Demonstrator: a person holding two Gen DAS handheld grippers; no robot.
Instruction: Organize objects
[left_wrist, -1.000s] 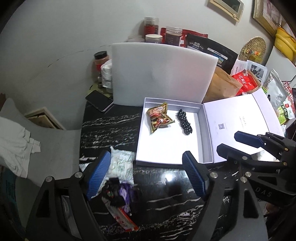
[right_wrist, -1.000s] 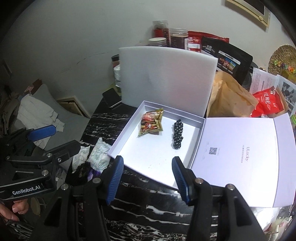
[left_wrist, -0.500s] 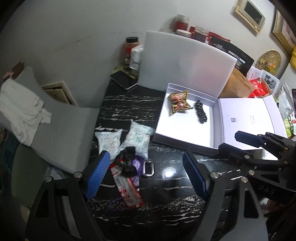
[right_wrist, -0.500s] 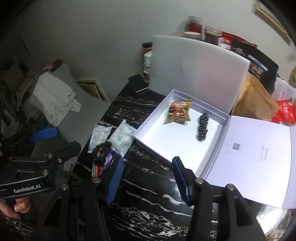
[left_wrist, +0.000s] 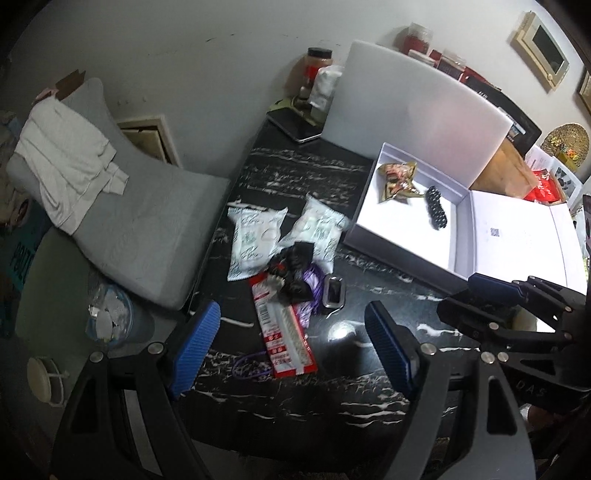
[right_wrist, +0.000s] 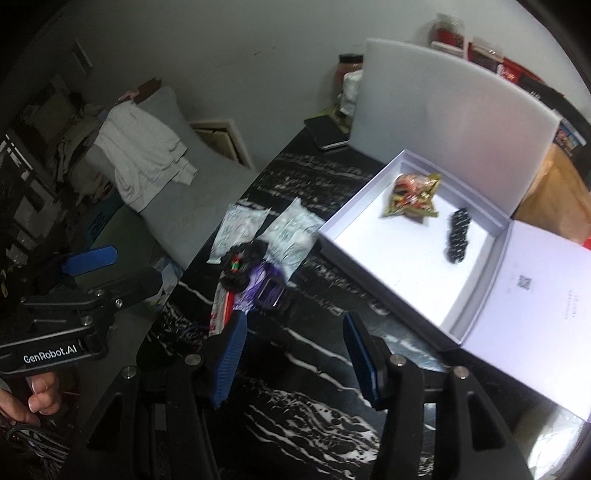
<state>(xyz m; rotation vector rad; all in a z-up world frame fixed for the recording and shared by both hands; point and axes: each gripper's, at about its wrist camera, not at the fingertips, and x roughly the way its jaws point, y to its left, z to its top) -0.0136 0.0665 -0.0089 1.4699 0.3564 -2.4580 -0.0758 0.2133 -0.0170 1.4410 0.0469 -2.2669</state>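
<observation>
An open white box lies on the black marble table, holding a snack packet and a black bead bracelet. Left of the box lies a pile: two white sachets, a dark tangled item, a purple item, a small metal tin and a red-and-white packet. My left gripper is open and empty above the packet. My right gripper is open and empty, near the table's front.
A white foam board stands behind the box, with jars, a phone and snack bags around it. A grey cushion with white cloth lies left of the table. The box lid lies open to the right.
Both grippers have pulled back and swung left, so the pile of loose items beside the box has come into fuller view. Both stay open. Nothing on the table has moved.
</observation>
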